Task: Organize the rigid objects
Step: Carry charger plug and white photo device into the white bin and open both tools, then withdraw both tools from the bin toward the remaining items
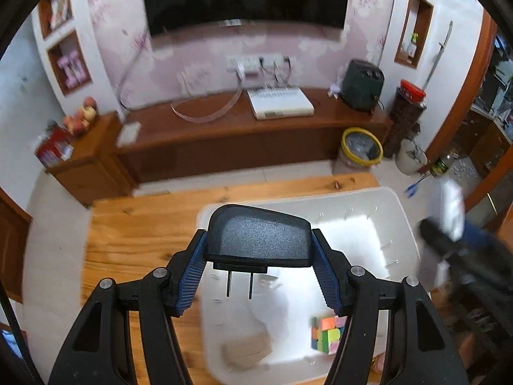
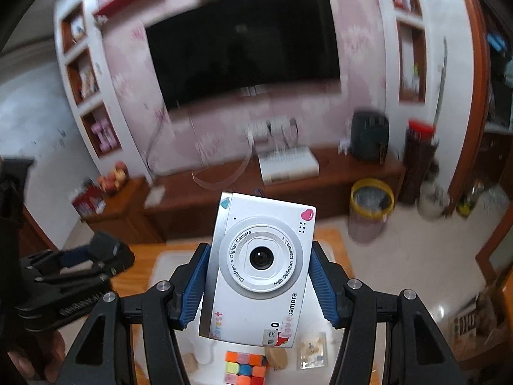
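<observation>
1. The left gripper (image 1: 259, 258) is part-way open and clamped on a black plastic plug-in charger (image 1: 259, 235) with two metal prongs, its blue ribbed pads pressing the charger's two ends; the prongs point back toward the wrist.
2. The right gripper (image 2: 257, 284) is likewise half open and closed on a white and silver children's digital camera (image 2: 258, 269), held upright with the lens facing the wrist, pads on both sides of its body.
3. Below and ahead of both grippers lies a white plastic bin (image 1: 404, 215) on a pale wooden table (image 1: 134, 227). Inside it, beneath the left gripper, sit a multicoloured puzzle cube (image 1: 327, 333) and a flat brown cardboard piece (image 1: 247, 349).
4. The step in hand looks like the carry: both items are held off the table above the bin, not yet set down.
5. The next move probably calls for lowering each item onto a bare patch of the bin floor, clear of the cube, then widening the jaws. The blur in both views suggests slowing first.
</observation>
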A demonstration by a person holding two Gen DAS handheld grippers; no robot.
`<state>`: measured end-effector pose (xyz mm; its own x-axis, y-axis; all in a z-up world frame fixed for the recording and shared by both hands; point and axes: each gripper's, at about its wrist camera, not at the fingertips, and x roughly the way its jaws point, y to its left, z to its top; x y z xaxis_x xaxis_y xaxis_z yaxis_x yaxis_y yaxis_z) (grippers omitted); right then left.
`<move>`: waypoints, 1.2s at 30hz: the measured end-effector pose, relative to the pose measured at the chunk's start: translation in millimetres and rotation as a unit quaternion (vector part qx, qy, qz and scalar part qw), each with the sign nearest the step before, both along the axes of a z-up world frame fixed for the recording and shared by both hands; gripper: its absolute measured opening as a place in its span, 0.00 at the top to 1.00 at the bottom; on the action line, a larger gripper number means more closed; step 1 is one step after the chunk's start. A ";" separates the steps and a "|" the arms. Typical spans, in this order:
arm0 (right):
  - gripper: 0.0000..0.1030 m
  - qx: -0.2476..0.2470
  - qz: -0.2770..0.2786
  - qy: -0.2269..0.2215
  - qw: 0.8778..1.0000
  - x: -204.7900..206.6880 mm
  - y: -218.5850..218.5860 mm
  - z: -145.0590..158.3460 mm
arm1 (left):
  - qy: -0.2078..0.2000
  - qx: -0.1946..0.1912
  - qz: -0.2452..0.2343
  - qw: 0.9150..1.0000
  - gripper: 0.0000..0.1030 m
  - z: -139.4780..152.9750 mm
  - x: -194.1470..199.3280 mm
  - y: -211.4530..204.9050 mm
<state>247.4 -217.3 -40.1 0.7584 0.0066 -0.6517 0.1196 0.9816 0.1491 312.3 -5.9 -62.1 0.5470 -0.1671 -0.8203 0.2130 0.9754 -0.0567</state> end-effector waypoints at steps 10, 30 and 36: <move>0.41 0.055 -0.013 0.169 0.984 45.5 -19.0 -131.3 | 0.099 -0.047 -0.012 0.994 0.36 -71.4 25.2 -40.3; 0.28 0.066 0.014 0.139 0.988 -11.8 -21.6 -95.5 | 0.095 -0.051 0.018 0.994 0.05 -36.8 1.2 -14.9; 0.28 0.054 0.028 0.100 0.993 -57.4 -14.7 -59.3 | 0.053 -0.044 -0.005 0.998 0.05 12.6 -29.7 -2.9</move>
